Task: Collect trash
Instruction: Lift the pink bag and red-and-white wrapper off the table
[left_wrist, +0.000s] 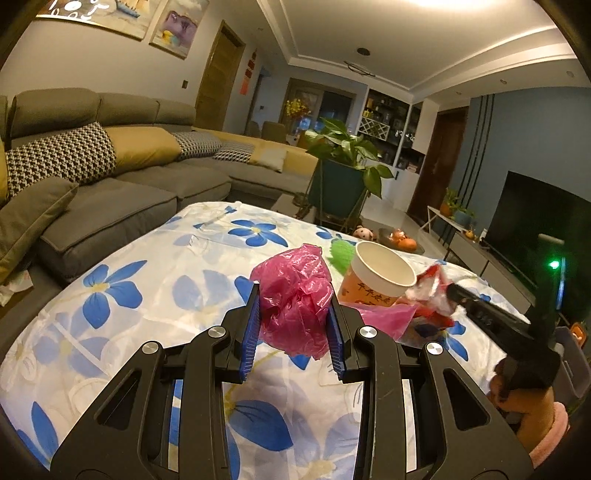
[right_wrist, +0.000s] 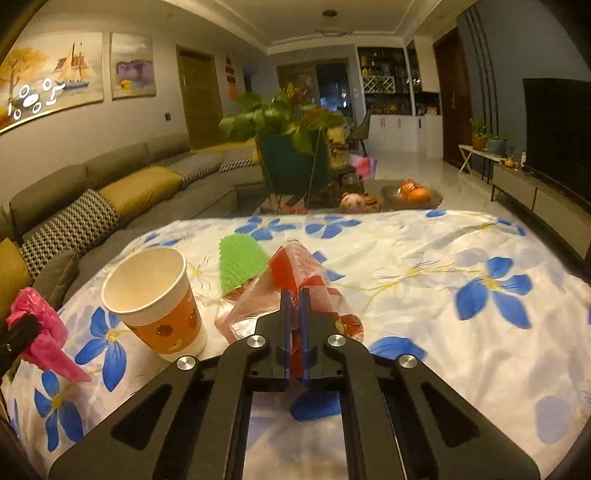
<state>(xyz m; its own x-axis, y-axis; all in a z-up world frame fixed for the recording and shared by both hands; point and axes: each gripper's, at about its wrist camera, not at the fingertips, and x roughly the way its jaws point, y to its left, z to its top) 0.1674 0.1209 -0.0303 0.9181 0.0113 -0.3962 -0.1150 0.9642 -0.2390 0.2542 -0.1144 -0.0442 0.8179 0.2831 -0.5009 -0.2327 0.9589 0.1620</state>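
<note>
1. The left gripper (left_wrist: 293, 314) is partly closed on a crumpled pink bag (left_wrist: 295, 299); its blue pads (left_wrist: 249, 332) press the bag from both sides and hold it above the table.
2. From the right wrist view the same pink bag (right_wrist: 40, 332) shows at the far left edge, pinched in the dark tip of the left gripper (right_wrist: 20, 332).
3. The right gripper (right_wrist: 294, 310) is all but fully closed, its blue fingers (right_wrist: 285, 325) nearly together, pinching a red and clear wrapper (right_wrist: 295, 273).
4. The wrapper lies crumpled on the table just in front of the fingers, and part of it runs back between them.
5. In the left wrist view the right gripper (left_wrist: 448, 291) reaches in from the right, held by a hand (left_wrist: 524, 398), with the wrapper (left_wrist: 430, 288) bunched at its tip.
6. A paper cup (right_wrist: 155, 299) stands upright and empty on the table, left of the wrapper and right of the pink bag.
7. A green spiky thing (right_wrist: 240, 262) lies behind the cup, just beside the wrapper's far end.
8. The table wears a white cloth (right_wrist: 424, 295) with blue flowers.
9. A grey sofa (left_wrist: 110, 184) with cushions runs along the left, and a potted plant (left_wrist: 343, 162) stands beyond the table.
</note>
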